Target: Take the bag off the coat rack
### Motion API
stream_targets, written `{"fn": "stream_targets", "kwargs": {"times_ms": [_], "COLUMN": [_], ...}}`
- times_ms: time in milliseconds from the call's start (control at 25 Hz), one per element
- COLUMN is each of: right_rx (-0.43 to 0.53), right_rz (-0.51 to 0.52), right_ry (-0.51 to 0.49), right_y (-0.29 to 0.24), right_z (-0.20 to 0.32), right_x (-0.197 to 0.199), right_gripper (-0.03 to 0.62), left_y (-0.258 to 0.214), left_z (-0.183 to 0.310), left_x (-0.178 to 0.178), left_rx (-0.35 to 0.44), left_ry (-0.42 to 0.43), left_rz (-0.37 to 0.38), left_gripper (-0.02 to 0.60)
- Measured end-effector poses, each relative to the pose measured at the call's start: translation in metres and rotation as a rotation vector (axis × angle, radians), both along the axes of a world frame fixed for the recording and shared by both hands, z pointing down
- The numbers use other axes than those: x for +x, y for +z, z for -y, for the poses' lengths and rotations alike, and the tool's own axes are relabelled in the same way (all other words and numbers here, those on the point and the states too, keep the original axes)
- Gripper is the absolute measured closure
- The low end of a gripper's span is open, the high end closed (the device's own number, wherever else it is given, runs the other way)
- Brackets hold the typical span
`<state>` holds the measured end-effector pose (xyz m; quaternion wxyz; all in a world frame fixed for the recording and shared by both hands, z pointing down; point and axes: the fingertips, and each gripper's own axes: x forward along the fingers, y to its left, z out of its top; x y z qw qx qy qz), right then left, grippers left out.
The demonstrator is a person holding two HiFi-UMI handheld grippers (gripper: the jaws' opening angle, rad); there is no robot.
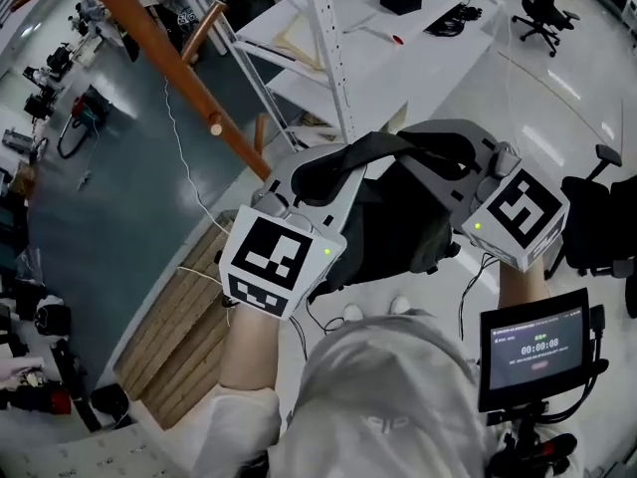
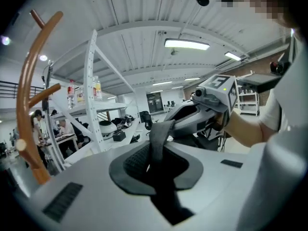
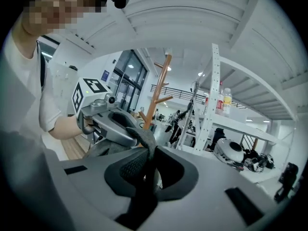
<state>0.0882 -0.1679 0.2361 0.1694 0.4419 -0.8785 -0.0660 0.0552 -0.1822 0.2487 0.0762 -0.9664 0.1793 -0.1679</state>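
A dark grey bag (image 1: 398,222) hangs in front of my body by its strap (image 1: 398,147), clear of the wooden coat rack (image 1: 169,58) at the upper left. My left gripper (image 1: 311,177) is shut on the strap's left end, my right gripper (image 1: 476,157) on its right end. In the left gripper view the strap (image 2: 158,138) rises from between the jaws of the left gripper (image 2: 154,165) towards the right gripper (image 2: 192,114); the rack (image 2: 29,109) stands at the left. In the right gripper view the right gripper (image 3: 149,170) pinches the strap (image 3: 147,138), with the rack (image 3: 156,93) behind.
White metal shelving (image 1: 398,38) stands just beyond the bag, with an office chair (image 1: 542,8) at the far right. A wooden platform (image 1: 179,327) lies at my lower left. A small screen on a stand (image 1: 537,347) and a black chair (image 1: 597,217) are to my right.
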Motion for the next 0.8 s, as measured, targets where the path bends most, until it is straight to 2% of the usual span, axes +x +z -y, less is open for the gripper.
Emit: {"fn": "stream_targets", "kwargs": {"times_ms": [120, 320, 480, 800], "right_rx": [-0.04, -0.061, -0.07, -0.175], "right_rz": [-0.001, -0.01, -0.015, -0.012], "right_ry": [0.09, 0.194, 0.251, 0.416], "right_y": [0.017, 0.047, 0.075, 0.13], "right_z": [-0.019, -0.037, -0.042, -0.08], "right_x": [0.027, 0.066, 0.09, 0.126], "right_gripper": [0.546, 0.546, 0.546, 0.546], "left_y": [0.017, 0.048, 0.076, 0.131], "left_z": [-0.016, -0.032, -0.037, -0.074], "left_x": [0.028, 0.069, 0.095, 0.133], "left_rx": [0.012, -0.058, -0.093, -0.167], "left_ry": [0.083, 0.215, 0.278, 0.425], "left_rz": [0.015, 0.02, 0.028, 0.095], "left_gripper": [0.534, 0.534, 0.534, 0.534]}}
